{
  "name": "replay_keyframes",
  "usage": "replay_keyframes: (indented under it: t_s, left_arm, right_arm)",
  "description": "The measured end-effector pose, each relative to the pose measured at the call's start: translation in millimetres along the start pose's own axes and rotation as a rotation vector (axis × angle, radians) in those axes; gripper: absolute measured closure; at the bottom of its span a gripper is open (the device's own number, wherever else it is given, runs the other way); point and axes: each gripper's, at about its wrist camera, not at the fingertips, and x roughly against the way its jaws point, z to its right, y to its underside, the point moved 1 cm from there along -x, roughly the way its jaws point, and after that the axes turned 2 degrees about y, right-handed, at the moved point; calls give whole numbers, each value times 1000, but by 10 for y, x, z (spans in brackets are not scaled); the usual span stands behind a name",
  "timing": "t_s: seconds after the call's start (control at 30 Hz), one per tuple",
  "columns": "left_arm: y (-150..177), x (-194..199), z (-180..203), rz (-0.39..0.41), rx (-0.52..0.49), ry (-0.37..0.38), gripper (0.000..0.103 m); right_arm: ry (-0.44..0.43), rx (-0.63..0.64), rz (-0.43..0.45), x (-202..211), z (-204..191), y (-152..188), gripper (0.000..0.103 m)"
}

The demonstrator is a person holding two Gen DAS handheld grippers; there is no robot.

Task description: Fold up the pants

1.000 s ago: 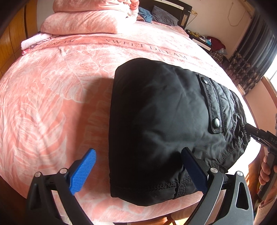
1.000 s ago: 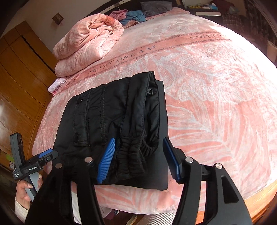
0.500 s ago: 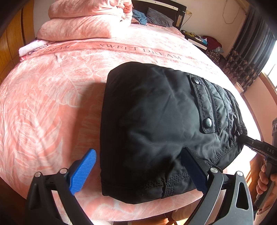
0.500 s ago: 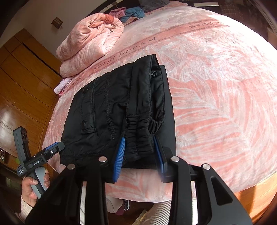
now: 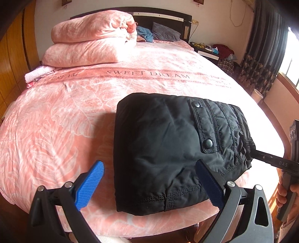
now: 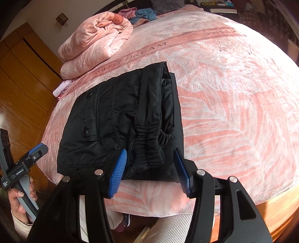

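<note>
Pants (image 5: 168, 155): black, folded into a compact, thick rectangle, lying on the bed near its foot edge.
Pants detail: a flap pocket with two snap buttons (image 5: 208, 143) faces up; the gathered elastic waistband (image 6: 149, 147) sits on the side toward the right gripper, with stacked layers showing along that edge.
Right gripper (image 6: 151, 168): its blue-padded fingers (image 6: 118, 164) have just been opening and now stand apart on either side of the waistband end, not pressing it; the cloth lies between them but loose on the bed.
Right gripper, other view: its black tip (image 5: 271, 159) reaches the waistband corner from the right, with the hand (image 5: 286, 192) on the handle at the picture's edge.
Left gripper (image 5: 149, 185): fingers wide apart above the near hem of the pants; one blue finger (image 5: 90, 187) is over the bare bedspread, the other over the hem's right part; whether it touches the fabric I cannot tell.
Left gripper, other view: held by a hand (image 6: 20, 198) off the bed's corner, apart from the pants.
Bed (image 5: 56, 130): covered by a pink leaf-patterned bedspread with a band reading "SWEET DREAM".
Quilt (image 5: 89, 44): pink, folded and stacked at the far left of the bed, well apart from the pants.
Headboard (image 5: 160, 15): dark, with a grey pillow (image 5: 165, 34) in front of it.
Wardrobe (image 6: 22, 84): wooden panels along the bed's left side.
</note>
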Motion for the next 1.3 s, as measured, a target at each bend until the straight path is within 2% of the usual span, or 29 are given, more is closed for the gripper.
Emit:
replay_keyframes:
  t_s: [0.1,0.17,0.23,0.4,0.53,0.73,0.77,0.87,1.0,1.1,1.3]
  left_arm:
    - [-45,138,35,37,-19,-3,4]
    - [-78,211,47,56,-28,3,4]
    - [-108,266,53,70,-35,6,4]
    - [-171,250,67,71,-52,37,4]
    - [-188,1,-23,-8,-4,141,4]
    - [-136,-515,-425,-153,101,209,4]
    - [-123,-586,-505,-171,123,207,4]
    - [-111,-683,-619,-194,118,98,4]
    - [-162,-551,-518,-132,75,33,4]
    - [-215,-476,-368,-102,29,20,4]
    - [-287,-449,-107,-77,-33,48,4]
  right_arm:
    - [-12,-14,41,99,25,-88,37]
    - [-27,-22,62,143,41,-177,26]
    - [-13,-17,71,154,52,-253,21]
    - [19,11,46,5,101,-414,19]
    - [10,-1,-12,-235,196,-462,19]
    - [-34,-36,-54,-444,331,-437,15]
    - [-49,-42,-57,-452,352,-431,15]
    - [-79,-61,-63,-482,414,-416,13]
    - [-118,-79,-64,-507,455,-392,13]
    - [-163,-95,-80,-557,482,-389,13]
    - [-178,-53,-118,-684,430,-404,10]
